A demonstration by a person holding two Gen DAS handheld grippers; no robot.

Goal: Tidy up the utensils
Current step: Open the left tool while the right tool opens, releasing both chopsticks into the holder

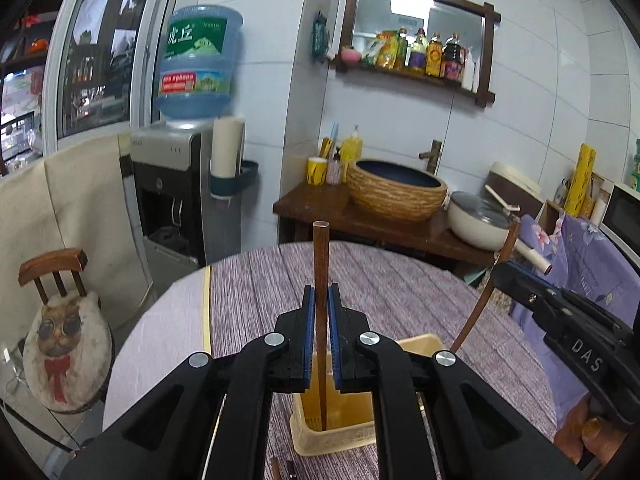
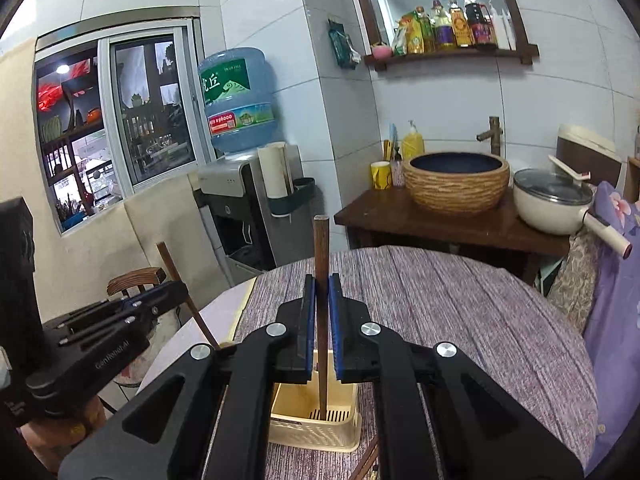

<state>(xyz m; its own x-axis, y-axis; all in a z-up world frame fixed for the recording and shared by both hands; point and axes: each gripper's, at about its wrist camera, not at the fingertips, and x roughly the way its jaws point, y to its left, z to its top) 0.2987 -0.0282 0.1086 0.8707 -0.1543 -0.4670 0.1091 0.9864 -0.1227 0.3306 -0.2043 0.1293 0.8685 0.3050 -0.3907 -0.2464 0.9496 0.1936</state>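
Note:
My left gripper (image 1: pixel 320 292) is shut on a brown wooden chopstick (image 1: pixel 321 256) held upright, with its lower tip down in the mouth of a yellow slotted utensil basket (image 1: pixel 332 438). My right gripper (image 2: pixel 320 282) is shut on a second upright chopstick (image 2: pixel 321 244), whose tip also reaches into the basket (image 2: pixel 316 430). In the left wrist view the right gripper (image 1: pixel 505 270) comes in from the right with its slanted chopstick (image 1: pixel 480 308). The left gripper (image 2: pixel 178 286) and its chopstick (image 2: pixel 170 262) show at the left of the right wrist view.
The basket stands on a round table with a purple striped cloth (image 1: pixel 400 280). More wooden utensils (image 2: pixel 366 464) lie at its near edge. Behind are a cushioned chair (image 1: pixel 66 340), a water dispenser (image 1: pixel 172 200), and a side table with a woven basin (image 1: pixel 396 192) and a pot (image 1: pixel 480 220).

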